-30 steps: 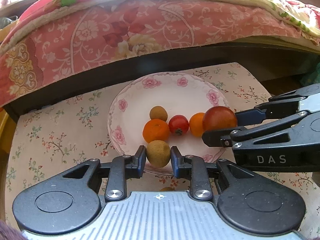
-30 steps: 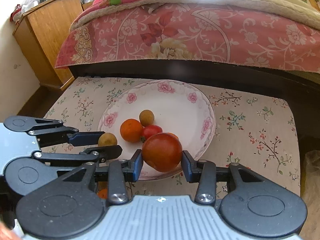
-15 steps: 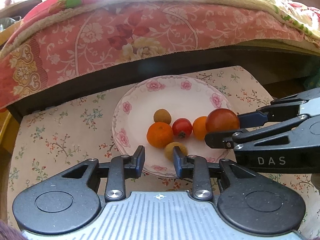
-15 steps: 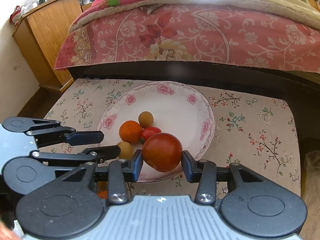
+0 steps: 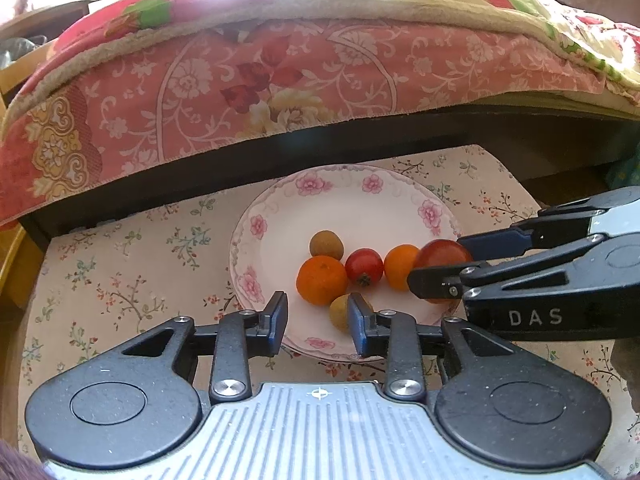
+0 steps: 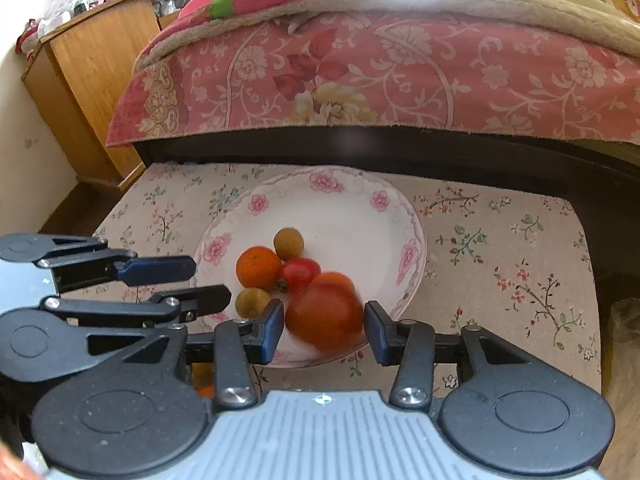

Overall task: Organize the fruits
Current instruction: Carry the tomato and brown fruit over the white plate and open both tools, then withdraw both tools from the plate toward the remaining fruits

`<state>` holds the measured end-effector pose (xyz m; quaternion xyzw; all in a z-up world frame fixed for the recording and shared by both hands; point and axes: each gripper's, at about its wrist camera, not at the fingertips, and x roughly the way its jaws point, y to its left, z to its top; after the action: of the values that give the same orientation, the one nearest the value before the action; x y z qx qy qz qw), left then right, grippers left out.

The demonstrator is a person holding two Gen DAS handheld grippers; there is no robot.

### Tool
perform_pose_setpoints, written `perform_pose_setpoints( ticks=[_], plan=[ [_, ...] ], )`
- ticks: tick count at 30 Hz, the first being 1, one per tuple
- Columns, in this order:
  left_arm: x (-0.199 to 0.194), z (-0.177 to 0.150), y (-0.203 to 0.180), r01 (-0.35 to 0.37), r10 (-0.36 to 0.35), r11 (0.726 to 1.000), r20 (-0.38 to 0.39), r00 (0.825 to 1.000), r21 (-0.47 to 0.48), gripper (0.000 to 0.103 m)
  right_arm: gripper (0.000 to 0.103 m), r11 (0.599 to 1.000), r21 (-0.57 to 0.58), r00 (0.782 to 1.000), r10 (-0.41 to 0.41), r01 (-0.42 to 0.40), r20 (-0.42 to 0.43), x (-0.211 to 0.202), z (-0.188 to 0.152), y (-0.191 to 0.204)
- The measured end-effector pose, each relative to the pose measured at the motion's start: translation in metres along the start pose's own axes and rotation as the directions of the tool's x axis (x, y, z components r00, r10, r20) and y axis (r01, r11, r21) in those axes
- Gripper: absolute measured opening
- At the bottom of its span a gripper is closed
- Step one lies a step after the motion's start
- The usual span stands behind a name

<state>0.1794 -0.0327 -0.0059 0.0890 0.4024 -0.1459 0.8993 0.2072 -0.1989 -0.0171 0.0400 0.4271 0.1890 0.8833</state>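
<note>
Over the white flower-rimmed plate [image 6: 412, 248] on the floral-print cloth [image 6: 500, 248], I am at the release stage of putting fruit on the dish. My right gripper [image 6: 324, 326] has its jaws spread wide with the large red tomato [image 6: 325, 312] between them, blurred, seemingly just let go and dropping toward the plate's near edge; I cannot tell whether a pad touches it. My left gripper [image 5: 318, 320] is also open and empty, level with the plate's near rim, a small tan-green round fruit [image 5: 340, 312] lying on the plate against its right finger.

On the plate sit an orange mandarin [image 5: 322, 280], a small red cherry tomato [image 5: 364, 266], a second orange fruit [image 5: 402, 266] and a brown longan-like fruit [image 5: 327, 245], clustered and touching.

Both tools point forward, side by side, toward the pink floral quilt [image 5: 280, 80]. Next, I judge, both should back away slowly so nothing rolls off.
</note>
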Motion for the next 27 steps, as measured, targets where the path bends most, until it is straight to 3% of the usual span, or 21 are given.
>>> perform_pose_setpoints(
  ticks=[12, 27],
  plan=[
    [-0.009, -0.002, 0.002, 0.002, -0.002, 1.000, 0.011, 1.000, -0.001, 0.044, 0.049, 0.999, 0.044, 0.998, -0.007, 0.004, 0.067, -0.016, 0.005, -0.007],
    [-0.026, -0.030, 0.015, 0.013, -0.012, 1.000, -0.030, 0.999, 0.021, 0.046, 0.049, 0.998, -0.045, 0.999, 0.049, -0.050, -0.006, -0.029, -0.024, 0.012]
  ],
)
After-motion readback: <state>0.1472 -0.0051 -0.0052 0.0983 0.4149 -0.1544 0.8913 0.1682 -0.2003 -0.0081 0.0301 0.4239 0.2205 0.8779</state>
